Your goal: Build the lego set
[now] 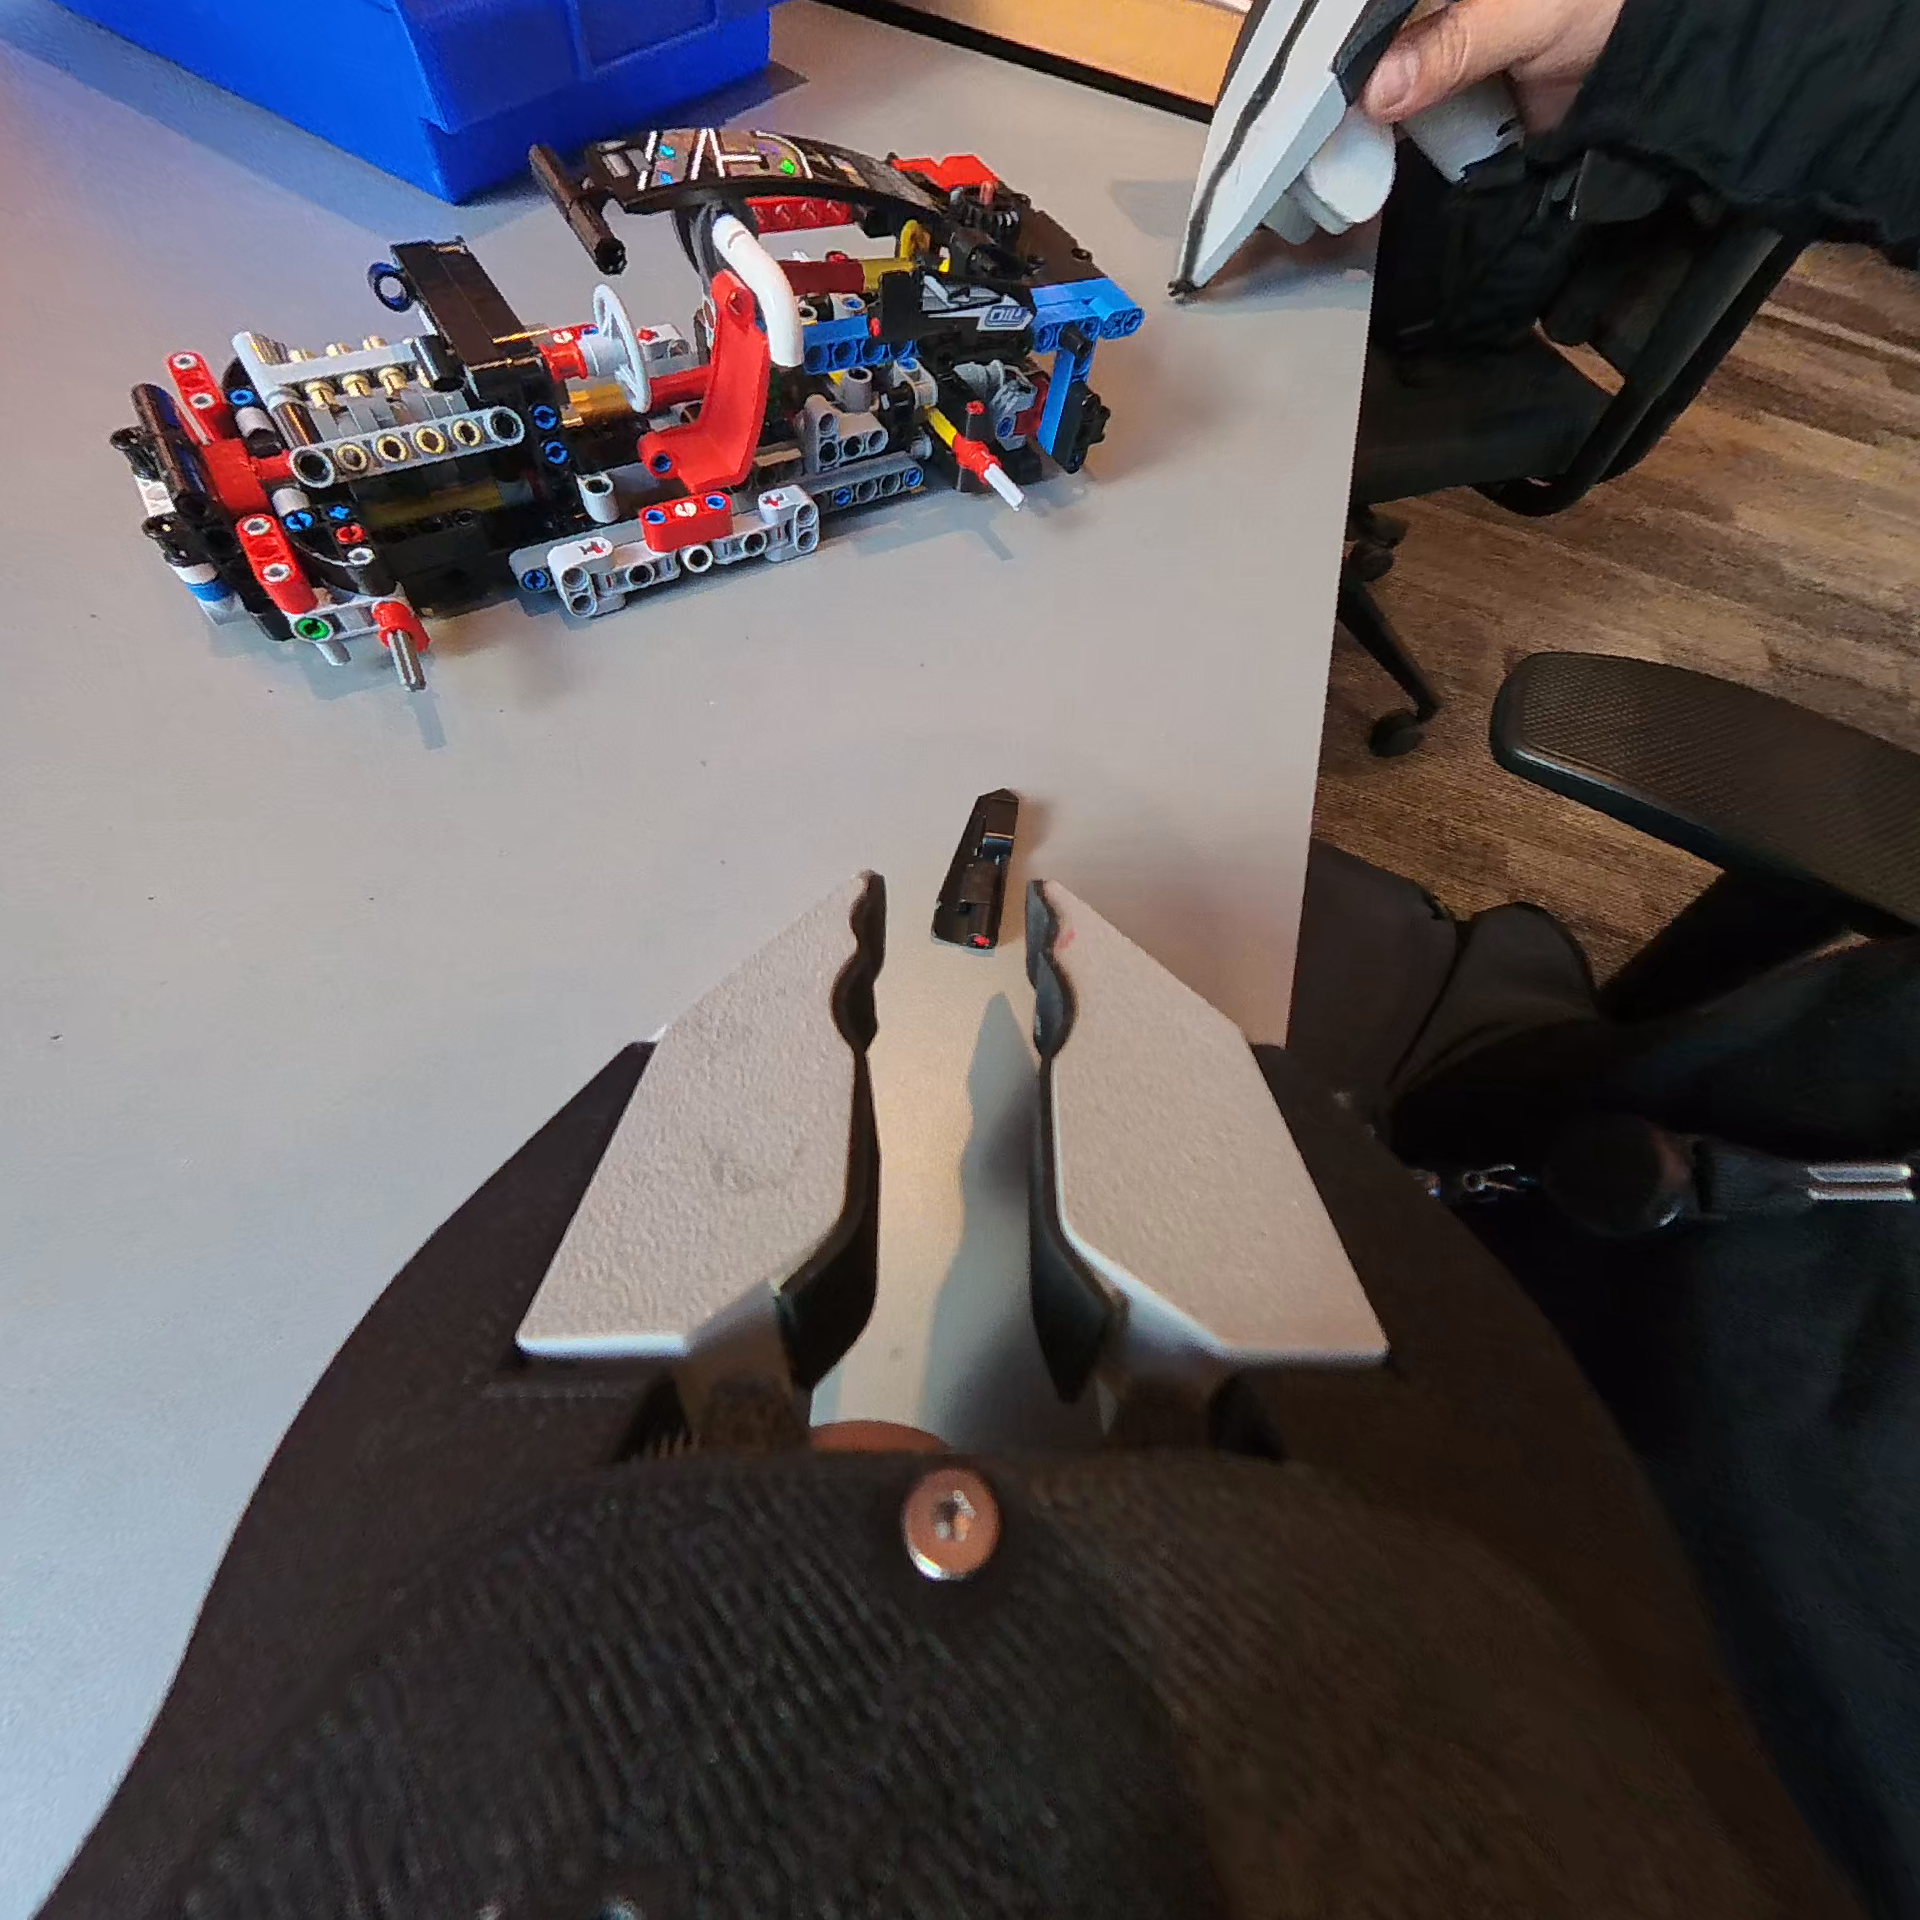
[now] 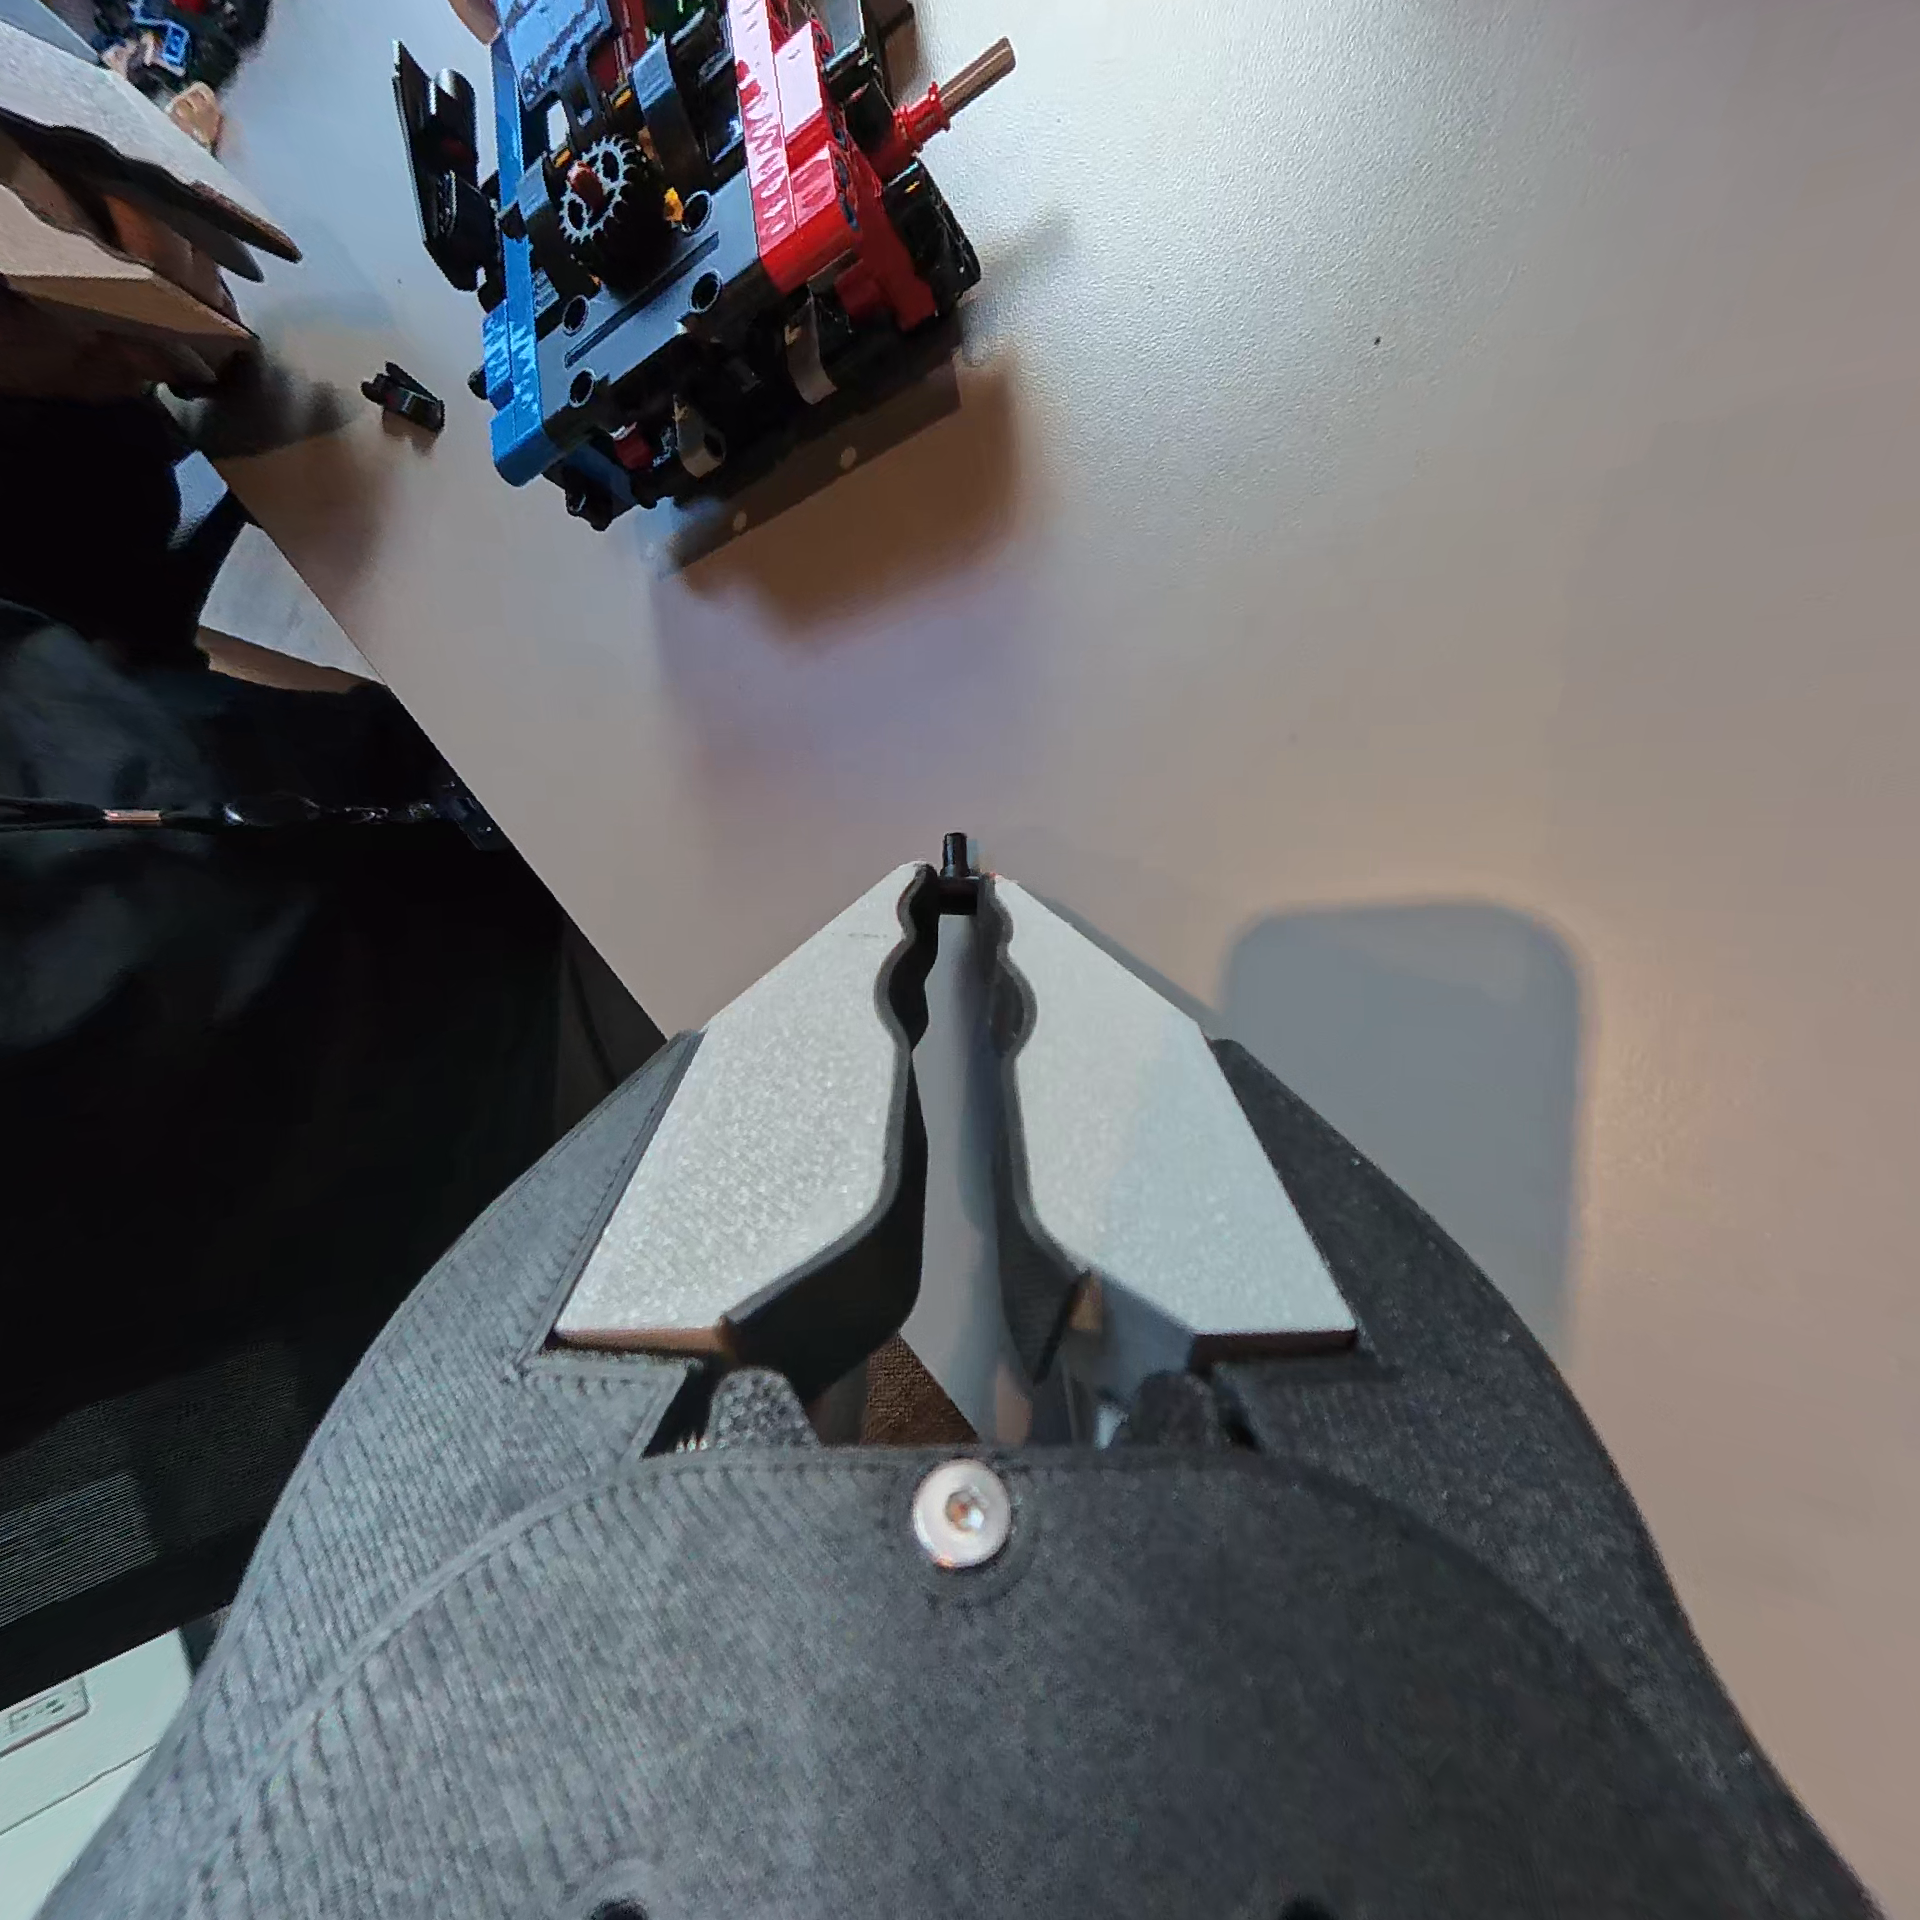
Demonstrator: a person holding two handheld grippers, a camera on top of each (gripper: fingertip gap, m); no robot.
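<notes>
The part-built Lego car [image 1: 623, 416] in black, red, blue and grey lies on the grey table [image 1: 727, 779]; its end shows in the right wrist view [image 2: 707, 260]. A small black Lego piece [image 1: 977, 873] lies on the table just ahead of my left gripper [image 1: 956, 902], between its tips. The left gripper is open and empty. The same piece [image 2: 405, 400] shows beside the left gripper [image 2: 272, 294] in the right wrist view. My right gripper [image 2: 956, 885] is shut on a small black pin [image 2: 954, 854], held above the table off the car's end.
A blue bin [image 1: 468, 83] stands behind the car. The table edge [image 1: 1335, 623] runs close to the right of the black piece. Black office chairs [image 1: 1714, 769] stand beyond it on the wood floor. A hand [image 1: 1475, 62] holds the right gripper [image 1: 1190, 278] near the far corner.
</notes>
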